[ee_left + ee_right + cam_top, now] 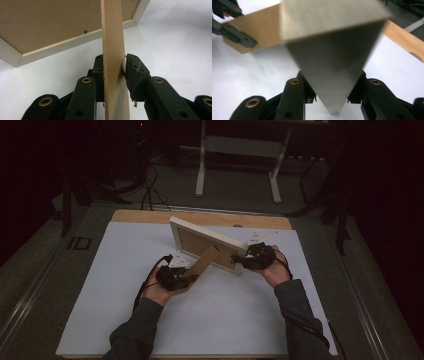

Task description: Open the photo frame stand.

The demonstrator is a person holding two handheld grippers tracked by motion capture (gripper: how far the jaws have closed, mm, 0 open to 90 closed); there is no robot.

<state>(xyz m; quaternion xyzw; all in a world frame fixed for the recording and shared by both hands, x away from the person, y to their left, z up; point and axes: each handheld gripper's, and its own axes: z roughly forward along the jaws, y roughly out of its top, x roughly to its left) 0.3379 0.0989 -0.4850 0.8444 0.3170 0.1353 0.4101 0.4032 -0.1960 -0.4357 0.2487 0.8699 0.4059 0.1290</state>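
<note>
1. Cream-white picture frame [202,242] stands on its long edge near the middle of the white-covered counter [125,310], its brown backing board facing the person.
2. Its fibreboard easel strut [205,261] slants out from the back toward the left claw [186,276], whose pads are pinched on the strut's lower end; the left gripper view shows the strut [113,50] clamped on both faces.
3. At the frame's right end, the right claw [243,259] grips the corner; in the right gripper view that corner [332,72] wedges down between the jaws and fills the gap.
4. The step in hand looks like setting the stand: one hand steadies the frame, the other swings the strut open.
5. Next, the strut's foot likely needs placing flat on the counter before either grip eases.
6. Both forearms reach in from below, hands low, palms turned inward.
</note>
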